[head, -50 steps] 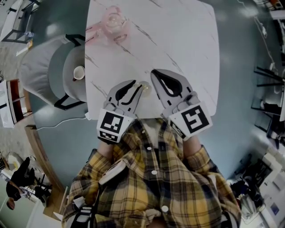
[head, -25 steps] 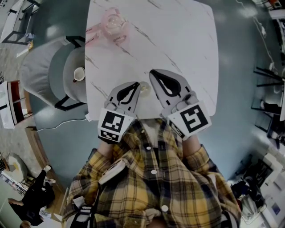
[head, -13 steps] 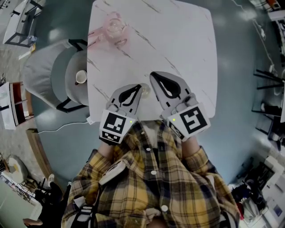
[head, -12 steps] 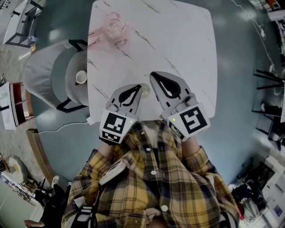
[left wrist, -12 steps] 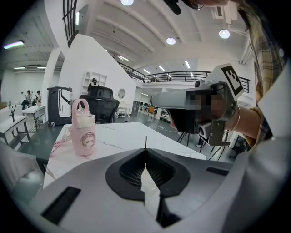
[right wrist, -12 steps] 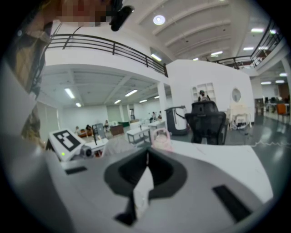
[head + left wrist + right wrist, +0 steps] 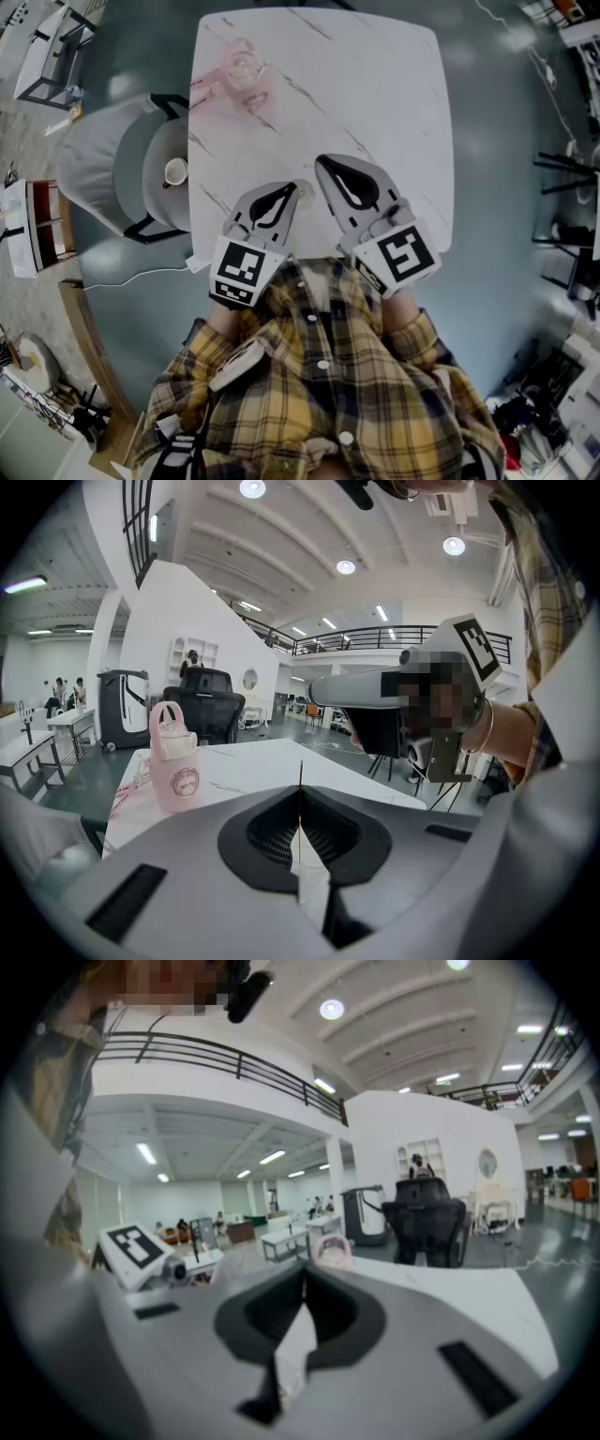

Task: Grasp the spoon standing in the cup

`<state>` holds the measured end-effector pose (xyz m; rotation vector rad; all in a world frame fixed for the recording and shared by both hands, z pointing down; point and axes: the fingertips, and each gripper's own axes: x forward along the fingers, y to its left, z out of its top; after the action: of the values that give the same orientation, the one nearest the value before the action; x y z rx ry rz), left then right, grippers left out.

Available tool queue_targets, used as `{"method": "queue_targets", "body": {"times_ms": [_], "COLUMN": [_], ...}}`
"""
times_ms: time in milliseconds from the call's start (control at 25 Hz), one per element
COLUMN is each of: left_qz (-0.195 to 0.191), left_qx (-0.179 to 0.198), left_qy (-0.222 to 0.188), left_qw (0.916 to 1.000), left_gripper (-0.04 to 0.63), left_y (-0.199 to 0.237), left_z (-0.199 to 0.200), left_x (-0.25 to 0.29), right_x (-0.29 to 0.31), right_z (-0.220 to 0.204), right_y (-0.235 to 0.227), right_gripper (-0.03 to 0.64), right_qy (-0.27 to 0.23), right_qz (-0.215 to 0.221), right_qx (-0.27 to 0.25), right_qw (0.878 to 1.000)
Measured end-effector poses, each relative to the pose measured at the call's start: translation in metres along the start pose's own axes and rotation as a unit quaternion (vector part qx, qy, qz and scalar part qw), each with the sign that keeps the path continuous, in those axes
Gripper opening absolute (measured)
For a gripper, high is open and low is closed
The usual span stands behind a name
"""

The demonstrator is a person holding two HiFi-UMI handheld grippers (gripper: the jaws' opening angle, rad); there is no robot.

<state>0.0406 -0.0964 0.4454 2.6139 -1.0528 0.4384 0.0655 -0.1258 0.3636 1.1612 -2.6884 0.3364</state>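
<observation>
A pink bottle-like cup with a loop handle [image 7: 242,70] stands at the table's far left corner; it also shows as the pink cup [image 7: 173,759] and, smaller, the pink cup [image 7: 333,1251]. No spoon shows in any view. A small white cup [image 7: 175,172] sits on the grey chair left of the table. My left gripper [image 7: 296,186] and right gripper [image 7: 322,161] hover side by side over the table's near edge, both shut and empty. Left jaws [image 7: 300,794] and right jaws [image 7: 303,1288] meet in a thin line. A small pale round shape lies by the left tip; I cannot tell what it is.
The white marbled table [image 7: 375,103] is bare apart from the pink cup. A grey chair [image 7: 122,164] stands against its left edge. Dark chairs and desks stand farther off on the grey floor. The right gripper [image 7: 394,691] shows in the left gripper view.
The head view has shifted a little, so the table sits lower and farther right in the frame. Both grippers keep their places over the near edge and stay shut.
</observation>
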Motion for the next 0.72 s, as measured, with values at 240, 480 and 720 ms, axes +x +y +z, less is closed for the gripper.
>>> {"method": "queue_targets", "body": {"times_ms": [240, 480, 720], "left_qz": [0.001, 0.0, 0.013], "left_qx": [0.012, 0.017, 0.029], "left_qy": [-0.011, -0.025, -0.044], "left_qw": [0.9999, 0.9995, 0.9985], "left_gripper": [0.018, 0.018, 0.018], "left_y": [-0.006, -0.014, -0.016], "left_z": [0.01, 0.023, 0.04], "left_x": [-0.006, -0.014, -0.026], "right_x": [-0.007, -0.016, -0.022], "right_z": [0.006, 0.015, 0.028], "right_y": [0.003, 0.008, 0.011], "right_gripper": [0.032, 0.032, 0.032], "right_qy": [-0.009, -0.022, -0.037], "right_qz": [0.001, 0.003, 0.006], "right_qx": [-0.006, -0.016, -0.027], "right_qw": [1.0, 1.0, 0.999]}}
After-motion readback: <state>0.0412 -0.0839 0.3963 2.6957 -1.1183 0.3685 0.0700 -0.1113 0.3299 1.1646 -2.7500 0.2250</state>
